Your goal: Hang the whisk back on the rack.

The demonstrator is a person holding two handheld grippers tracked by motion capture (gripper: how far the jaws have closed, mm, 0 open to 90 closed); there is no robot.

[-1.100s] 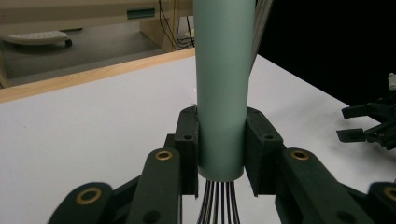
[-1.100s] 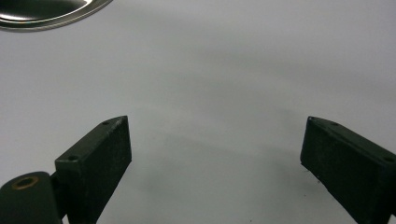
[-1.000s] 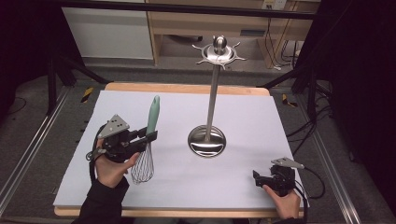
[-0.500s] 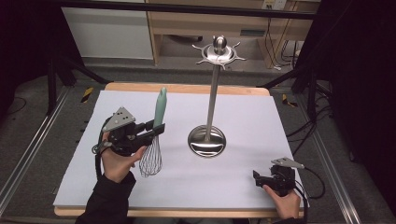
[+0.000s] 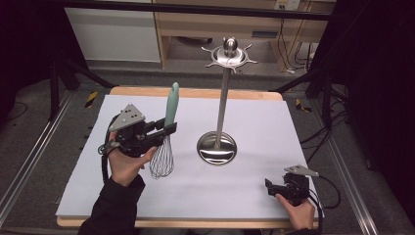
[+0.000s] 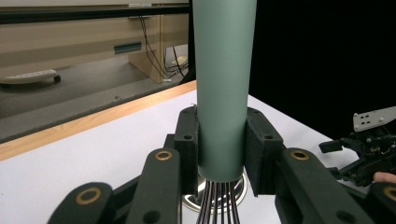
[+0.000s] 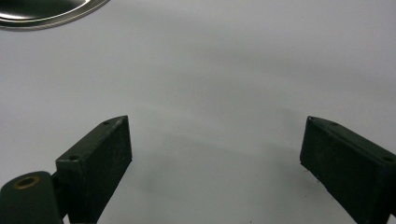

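My left gripper is shut on the pale green handle of a whisk, holding it upright with the wire loops hanging just above the white mat. In the left gripper view the handle stands clamped between both black pads. A steel utensil stand with a round base and a hooked crown rises to the whisk's right. My right gripper rests low at the mat's front right, and its jaws stand wide open with nothing between them.
The white mat covers a wooden table. A metal frame rail runs along the left side, and cables lie on the floor to the right. The stand's base rim shows in the right gripper view.
My left hand has lifted the whisk and swung it upright, carrying it a little to the right toward the stand. The right gripper has stayed put.
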